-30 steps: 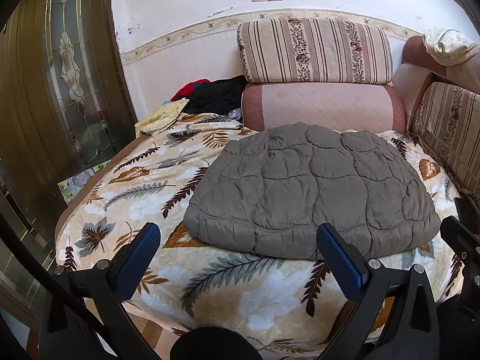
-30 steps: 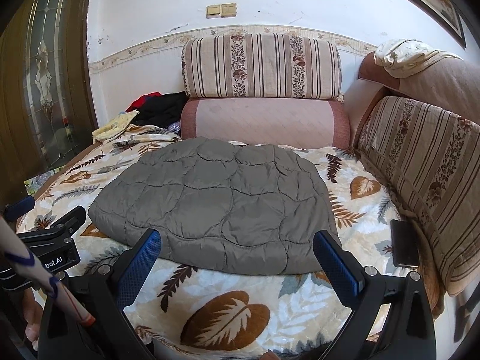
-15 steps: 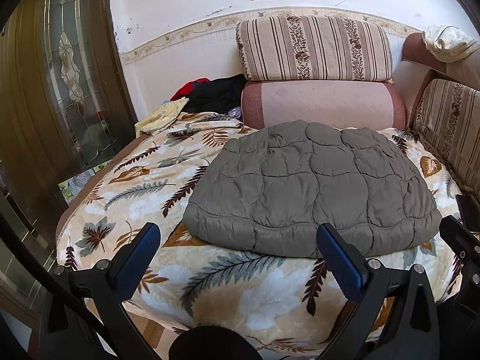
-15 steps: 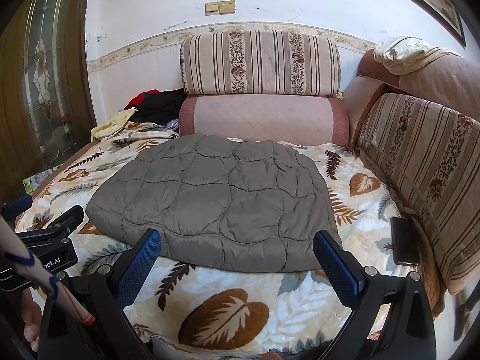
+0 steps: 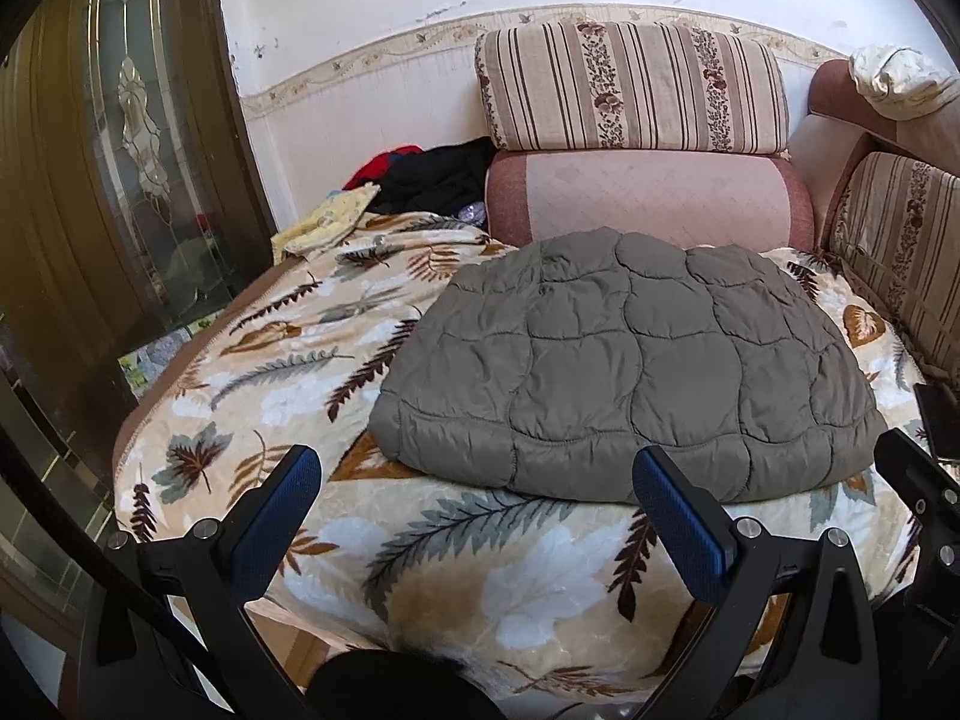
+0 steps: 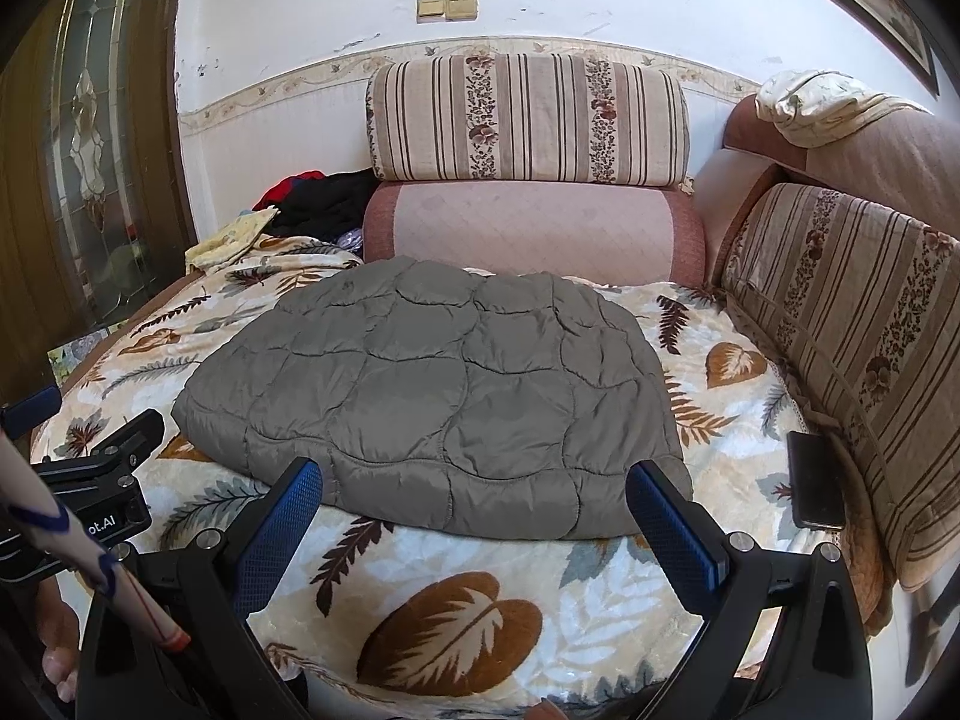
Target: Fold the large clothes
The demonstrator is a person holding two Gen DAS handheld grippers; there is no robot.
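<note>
The grey quilted jacket [image 6: 432,396] lies flat on the leaf-print blanket [image 6: 456,606], already a compact bundle, straight ahead of both tools, its long axis running left to right across the sofa. The right gripper [image 6: 474,516] hangs just off the near hem, fingers spread wide and holding nothing; the left gripper [image 5: 477,510] is equally wide open and empty, off the near left corner. The right one looks slightly closer. I judge any further fold would begin at that near edge. Sleeves, collar and zip are tucked out of sight. A dark phone [image 6: 813,480] lies near the right cushion.
</note>
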